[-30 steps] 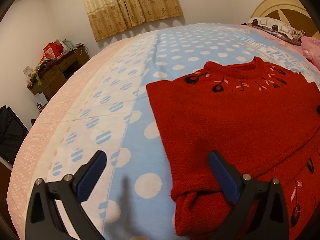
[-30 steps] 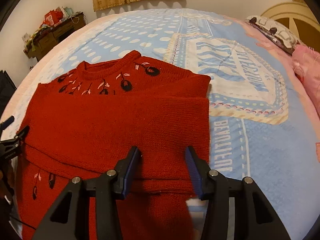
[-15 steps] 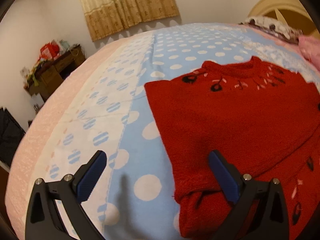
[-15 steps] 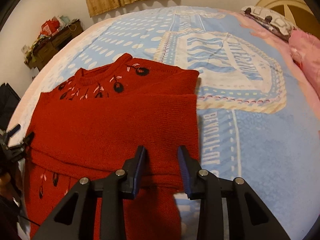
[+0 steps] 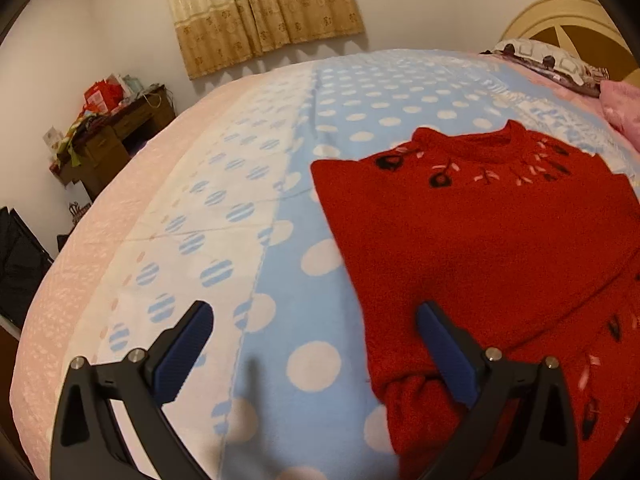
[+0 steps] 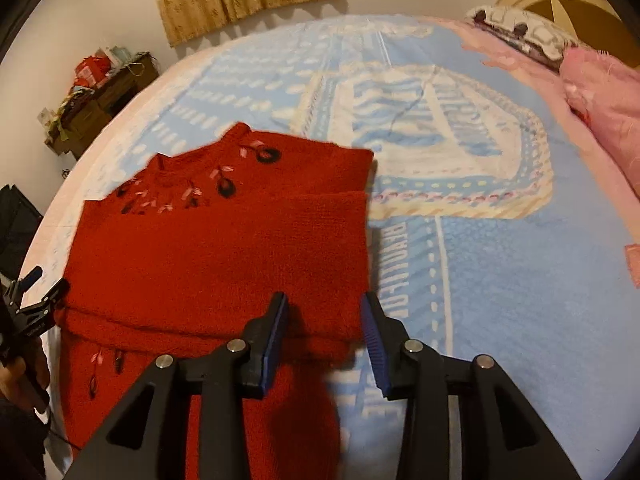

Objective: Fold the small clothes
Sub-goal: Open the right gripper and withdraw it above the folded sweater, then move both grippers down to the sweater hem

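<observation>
Red sweater (image 6: pixel 216 264) lies flat on the blue spotty bed cover (image 5: pixel 320 128), with both sleeves folded across its middle. Half a second ago the right gripper (image 6: pixel 325 320) was nearly closed on the sleeve edge; now its jaws are wider and hold nothing. The left gripper (image 5: pixel 316 344) stays wide open over the sweater's other edge, holding nothing. The sleeve fold looks done.

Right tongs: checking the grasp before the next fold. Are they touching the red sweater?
Cannot tell. In the right wrist view the right tongs are open over the red sweater edge, but overlap hides contact.
</observation>
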{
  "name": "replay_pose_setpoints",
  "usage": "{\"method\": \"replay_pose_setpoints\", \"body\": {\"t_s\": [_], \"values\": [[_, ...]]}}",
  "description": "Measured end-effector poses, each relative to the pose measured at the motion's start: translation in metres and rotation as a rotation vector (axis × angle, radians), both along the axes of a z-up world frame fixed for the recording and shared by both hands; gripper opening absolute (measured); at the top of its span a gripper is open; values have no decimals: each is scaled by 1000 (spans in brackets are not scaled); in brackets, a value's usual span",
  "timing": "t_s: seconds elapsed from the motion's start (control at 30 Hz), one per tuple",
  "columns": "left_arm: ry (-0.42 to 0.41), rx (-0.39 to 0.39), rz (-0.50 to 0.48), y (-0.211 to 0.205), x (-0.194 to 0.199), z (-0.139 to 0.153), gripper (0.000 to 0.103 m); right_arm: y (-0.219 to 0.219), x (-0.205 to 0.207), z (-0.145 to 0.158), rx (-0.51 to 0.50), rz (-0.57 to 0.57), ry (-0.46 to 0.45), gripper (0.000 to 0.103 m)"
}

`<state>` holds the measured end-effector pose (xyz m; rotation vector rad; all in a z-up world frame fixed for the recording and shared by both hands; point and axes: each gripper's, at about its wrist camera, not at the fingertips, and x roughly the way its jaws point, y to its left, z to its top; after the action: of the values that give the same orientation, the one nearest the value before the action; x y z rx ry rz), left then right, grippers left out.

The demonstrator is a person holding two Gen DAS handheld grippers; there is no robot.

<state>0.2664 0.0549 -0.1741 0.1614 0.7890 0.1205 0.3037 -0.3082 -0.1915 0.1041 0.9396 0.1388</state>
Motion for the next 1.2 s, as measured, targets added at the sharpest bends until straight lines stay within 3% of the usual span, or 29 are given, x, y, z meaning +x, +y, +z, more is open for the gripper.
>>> {"method": "replay_pose_setpoints", "body": {"t_s": [0.1, 0.4, 0.63, 1.2], "values": [[-31, 5, -2, 0, -17, 13, 103, -1, -14, 9, -14, 5, -7, 39], [-119, -88, -39, 6, -84, 50, 103, 9, -79, 20, 35, 71, -23, 44], [-153, -79, -81, -2, -120, 65, 103, 22, -118, 25, 44, 106, -63, 44], [-72, -34, -150, -13, -176, 45, 103, 40, -189, 9, 49, 141, -57, 45]]}}
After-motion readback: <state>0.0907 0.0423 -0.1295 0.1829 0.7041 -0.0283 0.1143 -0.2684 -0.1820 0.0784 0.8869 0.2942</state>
